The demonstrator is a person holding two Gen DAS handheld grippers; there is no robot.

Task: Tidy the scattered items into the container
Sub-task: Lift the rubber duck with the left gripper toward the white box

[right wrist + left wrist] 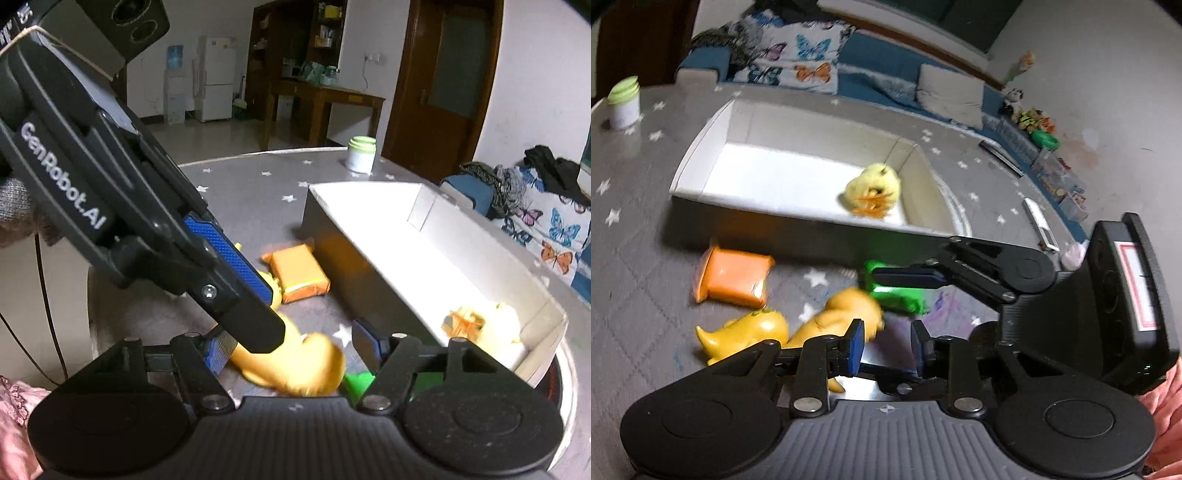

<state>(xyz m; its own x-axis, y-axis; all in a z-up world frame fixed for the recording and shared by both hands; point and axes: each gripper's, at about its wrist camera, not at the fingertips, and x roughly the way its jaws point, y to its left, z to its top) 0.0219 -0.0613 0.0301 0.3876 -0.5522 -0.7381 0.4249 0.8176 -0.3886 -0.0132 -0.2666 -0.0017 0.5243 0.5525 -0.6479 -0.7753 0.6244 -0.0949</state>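
A white box stands on the grey star cloth with a yellow plush chick inside. In front of it lie an orange packet, a yellow dinosaur toy, an orange dinosaur toy and a green toy. My left gripper is shut, its tip over the orange toy; whether it pinches the toy I cannot tell. My right gripper straddles the orange toy, pads apart. One of its fingers lies over the green toy.
A white jar with a green lid stands near the table's far edge. A white remote-like bar and a dark bar lie right of the box. A sofa with a butterfly cloth runs behind the table.
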